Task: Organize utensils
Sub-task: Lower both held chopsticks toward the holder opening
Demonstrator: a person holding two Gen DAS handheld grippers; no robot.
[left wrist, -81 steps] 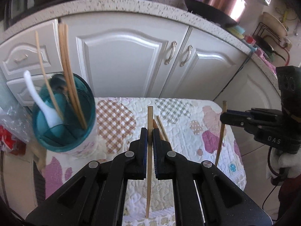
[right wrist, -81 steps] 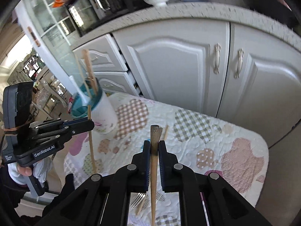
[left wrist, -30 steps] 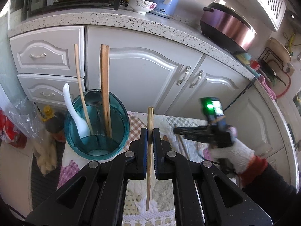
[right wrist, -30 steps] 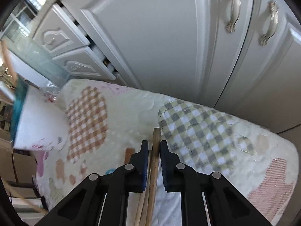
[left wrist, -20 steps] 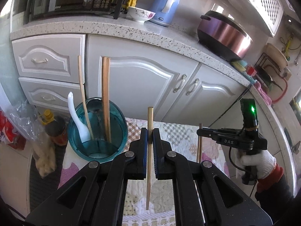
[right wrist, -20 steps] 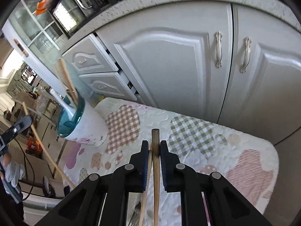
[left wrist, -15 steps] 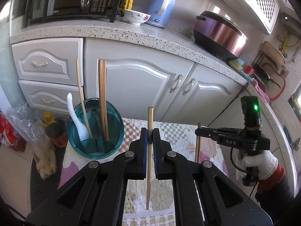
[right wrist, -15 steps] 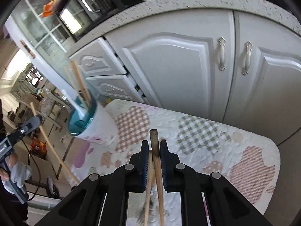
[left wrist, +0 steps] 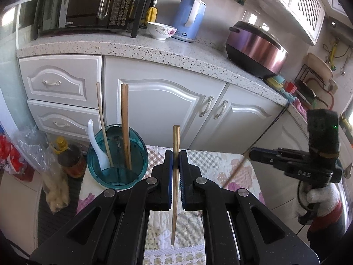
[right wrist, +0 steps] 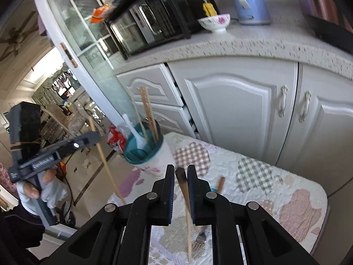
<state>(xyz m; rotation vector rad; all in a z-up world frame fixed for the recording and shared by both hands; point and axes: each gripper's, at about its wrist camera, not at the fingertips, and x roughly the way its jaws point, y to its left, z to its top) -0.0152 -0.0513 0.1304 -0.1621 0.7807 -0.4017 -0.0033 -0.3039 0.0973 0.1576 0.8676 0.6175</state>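
Observation:
My left gripper [left wrist: 175,152] is shut on a pale wooden chopstick [left wrist: 175,187] that stands upright between its pads. Just left of it and farther off, a teal utensil holder [left wrist: 117,161] contains a white spoon [left wrist: 94,145] and several chopsticks [left wrist: 125,128]. My right gripper [right wrist: 180,168] is shut on a dark-tipped chopstick [right wrist: 187,212] that hangs slanted above the table. The left wrist view shows the right gripper [left wrist: 251,153] at the right, in a gloved hand. From the right wrist, the left gripper [right wrist: 96,135] appears left of the holder [right wrist: 143,152]. A fork [right wrist: 199,238] and a loose chopstick [right wrist: 220,184] lie on the cloth.
A quilted patchwork cloth [right wrist: 275,190] covers the small table. White cabinets [left wrist: 158,106] stand behind it under a speckled counter [left wrist: 136,48] with a microwave, a bowl, a kettle and a rice cooker. A brown bottle [left wrist: 70,156] and plastic bags sit on the floor at the left.
My right gripper has lifted well up from the cloth with its chopstick, which now slants in the jaws. The left gripper has risen a little, still holding its chopstick.

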